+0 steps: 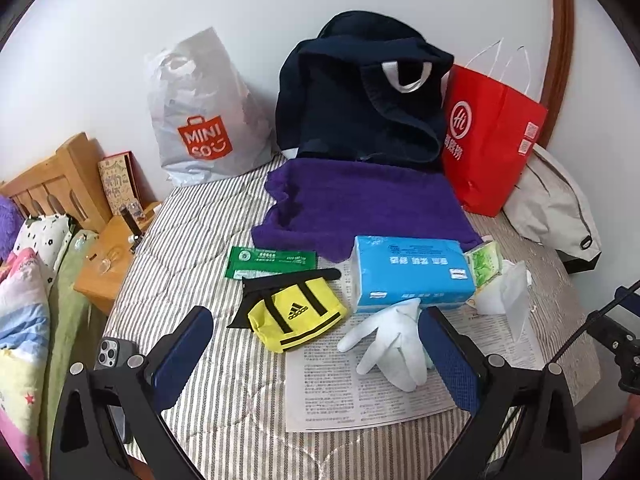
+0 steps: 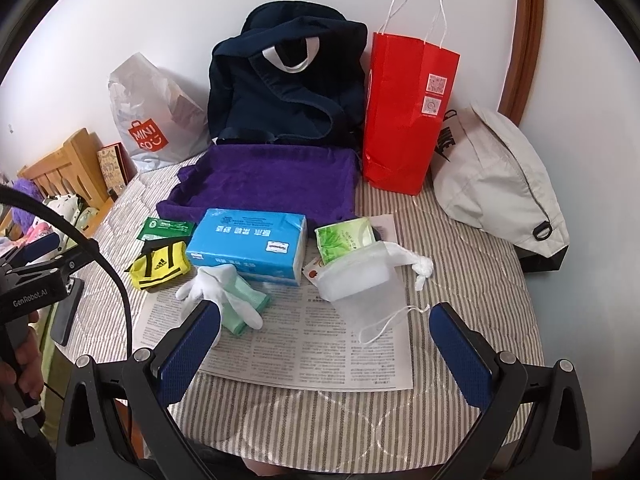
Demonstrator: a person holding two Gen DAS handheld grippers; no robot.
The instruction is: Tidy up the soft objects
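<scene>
Left gripper (image 1: 316,344): fingers spread wide, nothing between them — it hovers above the bed with the yellow pouch (image 1: 297,317) and white glove (image 1: 390,344) ahead of it.
Right gripper (image 2: 325,332): also spread and empty, over the printed sheet (image 2: 304,344).
Where the soft things lie: on the striped bedcover (image 2: 460,248), the glove resting on the sheet over a pale green cloth (image 2: 244,304), touching the front of the blue tissue pack (image 2: 248,244); the pouch just left of it.
Handling, glove: likely light and limp, so it should drape once lifted; a pinch across the palm would probably hold better than a fingertip.
Handling, pouch: soft-sided but with some body (its black straps offer a hold).
Handling, purple towel (image 1: 360,204): bulky and floppy — best taken at a folded edge, I judge.
Mesh drawstring bag (image 2: 360,280): holds something white; what it is cannot be told.
Red paper bag (image 2: 404,116): upright against the wall, contents hidden.
MINISO bag (image 1: 200,116): bulging, contents unclear.
Navy tote (image 1: 360,92): slumped, interior not visible.
</scene>
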